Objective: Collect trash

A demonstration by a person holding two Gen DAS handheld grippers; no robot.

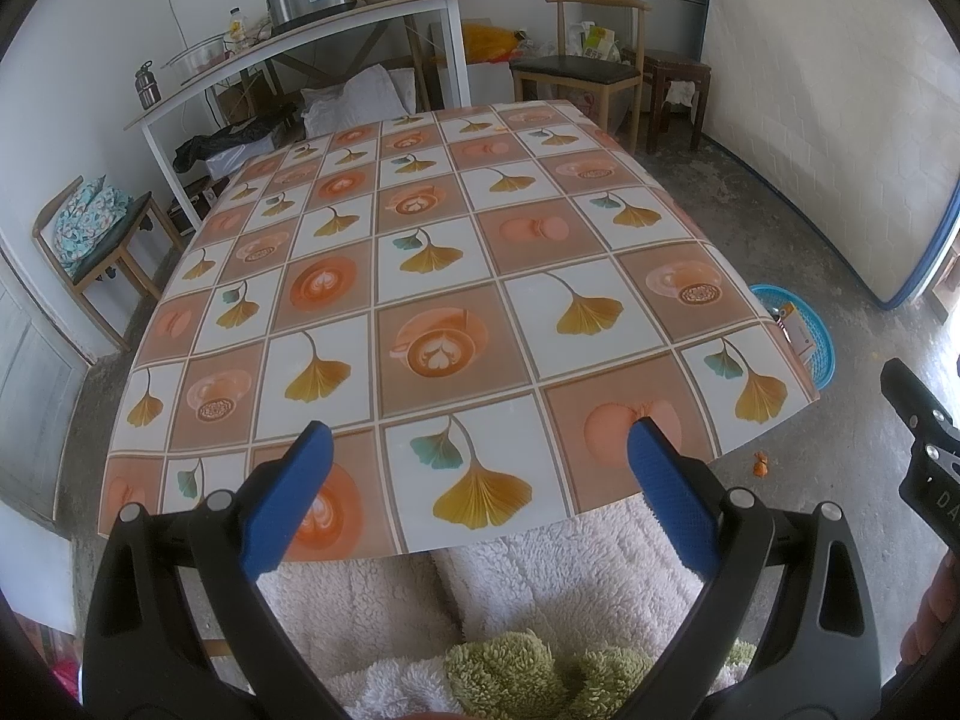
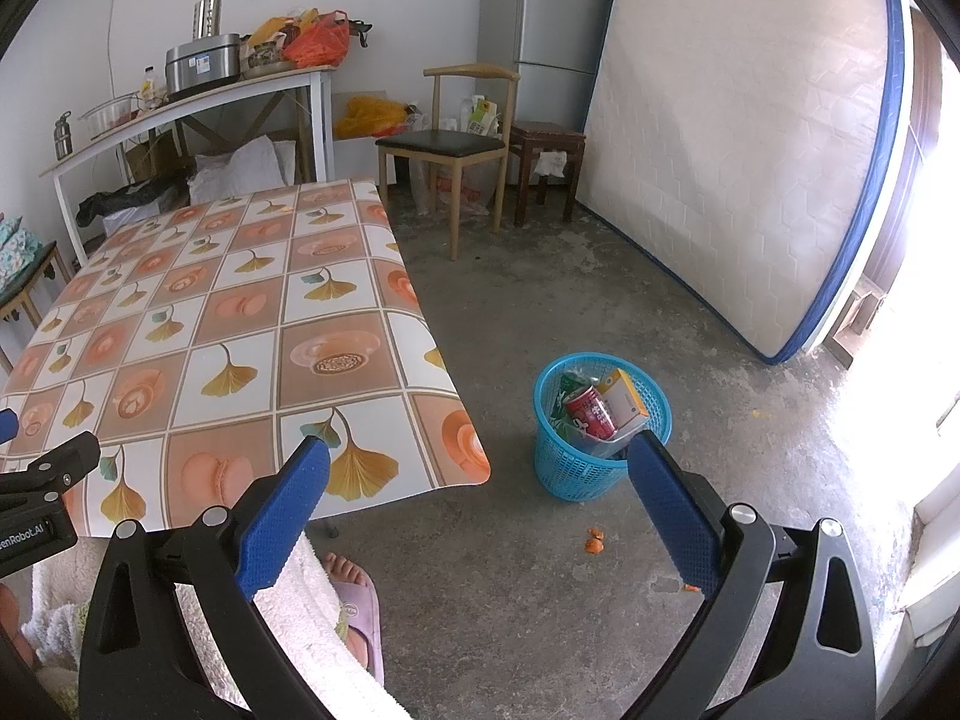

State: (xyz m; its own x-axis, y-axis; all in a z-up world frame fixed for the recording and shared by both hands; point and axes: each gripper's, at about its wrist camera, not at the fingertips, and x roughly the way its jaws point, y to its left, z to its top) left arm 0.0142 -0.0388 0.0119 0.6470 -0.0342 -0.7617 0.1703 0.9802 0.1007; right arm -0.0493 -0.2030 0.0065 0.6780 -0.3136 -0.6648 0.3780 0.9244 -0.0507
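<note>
So the biggest thing in the room is a white mattress with blue edging, leaning upright against the right wall, with a grey fridge in the corner next to it. Then there's the desk, covered in a checked cloth of ginkgo leaves and coffee cups, and its top is bare, no trash on it at all. Behind it a white side table along the back wall carries a steel cooker and some bags, and a wooden chair with a dark seat sits near the fridge.

The trash is in the blue basket on the concrete floor, just off the desk's right corner. Inside it you can see a red can, a white and orange carton and some green wrapper stuff. A couple of small orange scraps lie on the floor in front of the basket, apart from it.

Left claw hangs over the desk's near edge, fingers spread wide, nothing between them. Right claw is out over the floor beside the desk, facing the basket, also spread wide and empty. A person's fluffy white trousers and a foot in a purple slipper show underneath.
</note>
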